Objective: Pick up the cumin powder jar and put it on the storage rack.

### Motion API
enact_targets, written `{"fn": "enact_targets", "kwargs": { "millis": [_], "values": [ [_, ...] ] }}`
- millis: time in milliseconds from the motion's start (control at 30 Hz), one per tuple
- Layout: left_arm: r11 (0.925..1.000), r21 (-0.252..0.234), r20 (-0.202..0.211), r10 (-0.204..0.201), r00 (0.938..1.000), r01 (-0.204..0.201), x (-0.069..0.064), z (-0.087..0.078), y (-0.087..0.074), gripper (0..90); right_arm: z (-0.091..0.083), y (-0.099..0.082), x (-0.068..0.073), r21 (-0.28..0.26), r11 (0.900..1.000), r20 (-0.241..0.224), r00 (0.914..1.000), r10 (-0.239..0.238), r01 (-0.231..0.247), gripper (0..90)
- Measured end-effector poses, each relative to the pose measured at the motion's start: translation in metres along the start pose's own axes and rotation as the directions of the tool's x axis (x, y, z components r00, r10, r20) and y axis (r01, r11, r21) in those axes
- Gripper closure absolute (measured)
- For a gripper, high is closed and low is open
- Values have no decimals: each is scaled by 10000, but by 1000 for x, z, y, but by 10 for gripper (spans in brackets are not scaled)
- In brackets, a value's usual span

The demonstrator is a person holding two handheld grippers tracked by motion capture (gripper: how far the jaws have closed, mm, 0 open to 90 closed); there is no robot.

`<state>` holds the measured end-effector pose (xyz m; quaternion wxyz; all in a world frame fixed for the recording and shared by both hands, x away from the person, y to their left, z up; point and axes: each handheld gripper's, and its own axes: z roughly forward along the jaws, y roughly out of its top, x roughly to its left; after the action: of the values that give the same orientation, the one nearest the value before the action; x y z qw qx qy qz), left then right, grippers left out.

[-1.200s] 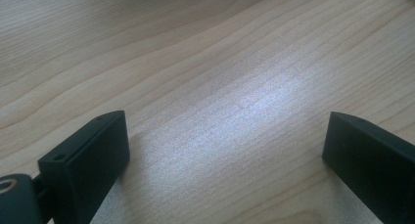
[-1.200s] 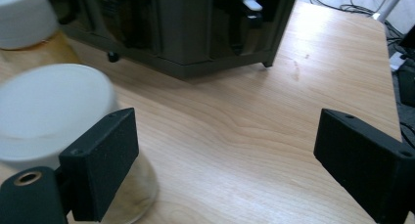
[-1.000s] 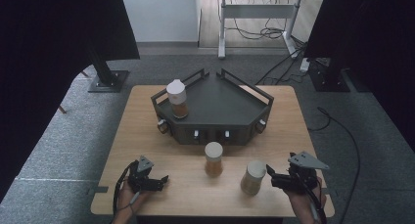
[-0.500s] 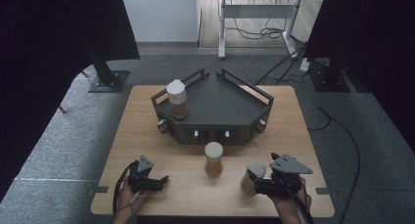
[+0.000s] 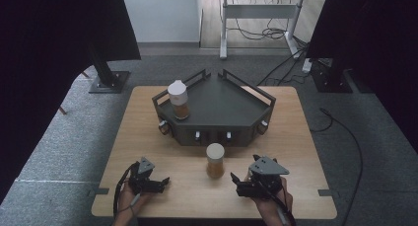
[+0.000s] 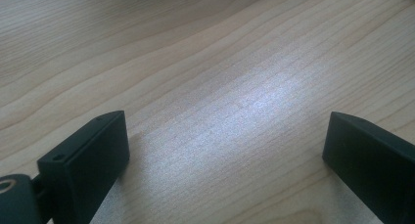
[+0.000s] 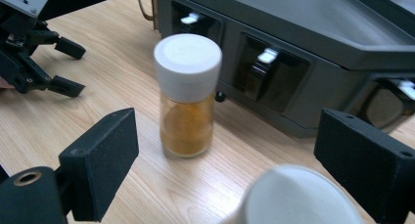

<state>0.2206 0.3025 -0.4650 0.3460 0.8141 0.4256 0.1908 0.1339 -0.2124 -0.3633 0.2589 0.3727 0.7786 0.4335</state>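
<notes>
An amber jar with a white lid (image 5: 215,159) (image 7: 187,94) stands on the wooden table (image 5: 148,137) in front of the dark rack (image 5: 222,107) (image 7: 303,33). A second such jar (image 5: 178,98) stands on the rack's left side. My right gripper (image 5: 235,184) (image 7: 225,155) points left, jaws wide open. The blurred white lid of a third jar (image 7: 296,199) sits low between them, nearer the right jaw, with a gap to the left jaw. In the high view this jar is hidden under the gripper. My left gripper (image 5: 162,183) (image 6: 225,145) (image 7: 76,67) rests open over bare wood.
The rack has raised rails at the back and small clips along its front face (image 7: 266,55). Bare wood lies between the two grippers along the table's front edge. Dark curtains and stand bases (image 5: 108,80) stand on the floor beyond the table.
My right gripper has slid left along the front of the table until its jaws reach around the near-right jar, which it now covers from above. The left gripper has kept still.
</notes>
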Motion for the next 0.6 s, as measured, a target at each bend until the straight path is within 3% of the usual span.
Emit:
{"fn": "enact_targets", "kwargs": {
  "millis": [600],
  "values": [
    [10000,4,10,12,10000,-12,0,0,0,30,32,2,33,-38,9998,418,9989,200,-199,102]
  ]
}}
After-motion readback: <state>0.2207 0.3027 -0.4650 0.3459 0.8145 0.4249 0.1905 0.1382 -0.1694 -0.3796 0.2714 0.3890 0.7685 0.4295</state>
